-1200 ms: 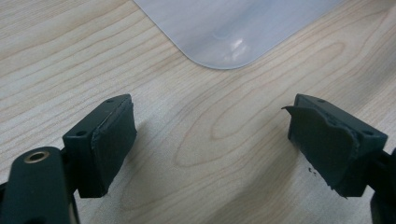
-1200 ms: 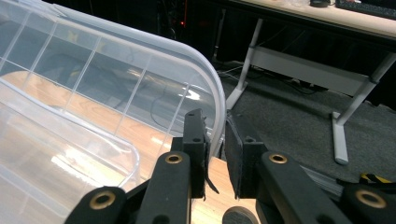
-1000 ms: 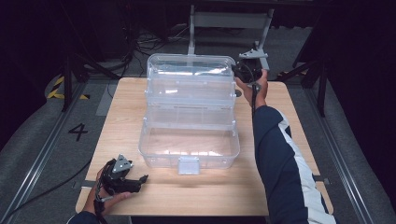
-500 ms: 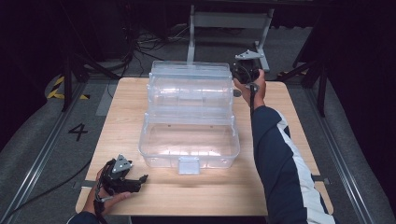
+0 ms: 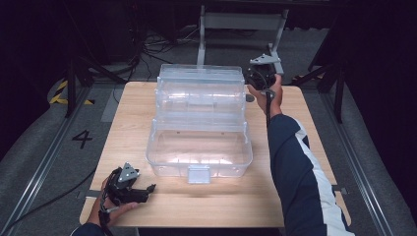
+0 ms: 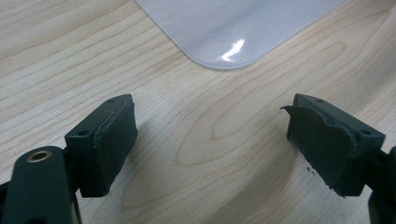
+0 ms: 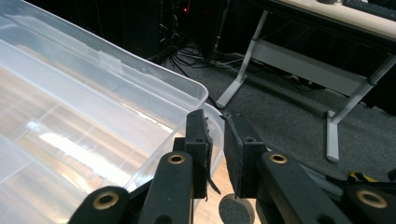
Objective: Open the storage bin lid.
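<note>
A clear plastic tiered box (image 5: 199,123) stands open in the middle of the wooden table (image 5: 295,147). At its far right corner my right gripper (image 5: 252,81) has its jaws almost together on the thin rim of the top tier (image 7: 205,95); the right gripper view shows that rim running in between the pads of my right gripper (image 7: 215,126). These jaws have just eased apart a little with the rim still between them. My left gripper (image 5: 147,191) rests low at the table's near left corner. In its own view the left gripper (image 6: 210,140) is open over bare wood, with a corner of the box (image 6: 233,32) ahead.
A grey metal desk frame (image 5: 241,22) and cables stand on the floor behind the table. A small grey round cap (image 7: 236,210) sits in the tabletop below the right gripper. A person's sleeved right forearm (image 5: 295,167) lies along the table's right side.
The box's top tier has shifted slightly toward the near side along with the right gripper. The left gripper has stayed in place.
</note>
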`<state>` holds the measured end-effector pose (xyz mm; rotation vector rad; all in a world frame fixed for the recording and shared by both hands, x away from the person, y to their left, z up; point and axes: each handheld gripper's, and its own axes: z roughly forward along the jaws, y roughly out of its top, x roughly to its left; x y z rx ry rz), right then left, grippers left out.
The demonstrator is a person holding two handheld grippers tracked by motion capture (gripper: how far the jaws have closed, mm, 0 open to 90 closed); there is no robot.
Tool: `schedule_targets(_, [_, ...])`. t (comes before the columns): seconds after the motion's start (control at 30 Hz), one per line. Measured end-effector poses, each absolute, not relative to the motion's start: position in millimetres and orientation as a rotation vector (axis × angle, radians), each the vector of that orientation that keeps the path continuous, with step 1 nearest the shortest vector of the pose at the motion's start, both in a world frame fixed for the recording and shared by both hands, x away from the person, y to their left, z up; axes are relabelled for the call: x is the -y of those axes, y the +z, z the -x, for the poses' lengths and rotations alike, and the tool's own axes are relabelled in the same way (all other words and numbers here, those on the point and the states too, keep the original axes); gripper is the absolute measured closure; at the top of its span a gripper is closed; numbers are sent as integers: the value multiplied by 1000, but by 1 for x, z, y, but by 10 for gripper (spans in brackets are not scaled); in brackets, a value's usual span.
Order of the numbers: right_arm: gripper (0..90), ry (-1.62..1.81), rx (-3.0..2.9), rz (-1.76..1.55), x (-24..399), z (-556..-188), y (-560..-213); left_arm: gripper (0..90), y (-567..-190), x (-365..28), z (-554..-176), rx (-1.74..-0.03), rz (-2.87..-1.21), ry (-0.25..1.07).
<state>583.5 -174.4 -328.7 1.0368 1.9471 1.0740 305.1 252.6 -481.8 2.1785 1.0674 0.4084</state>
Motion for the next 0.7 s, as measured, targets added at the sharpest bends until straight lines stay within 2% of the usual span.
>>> schedule_targets(0.7, [719, 1042, -1992, -960, 186, -547, -325, 161, -481, -253, -306, -1057, -2193, 412])
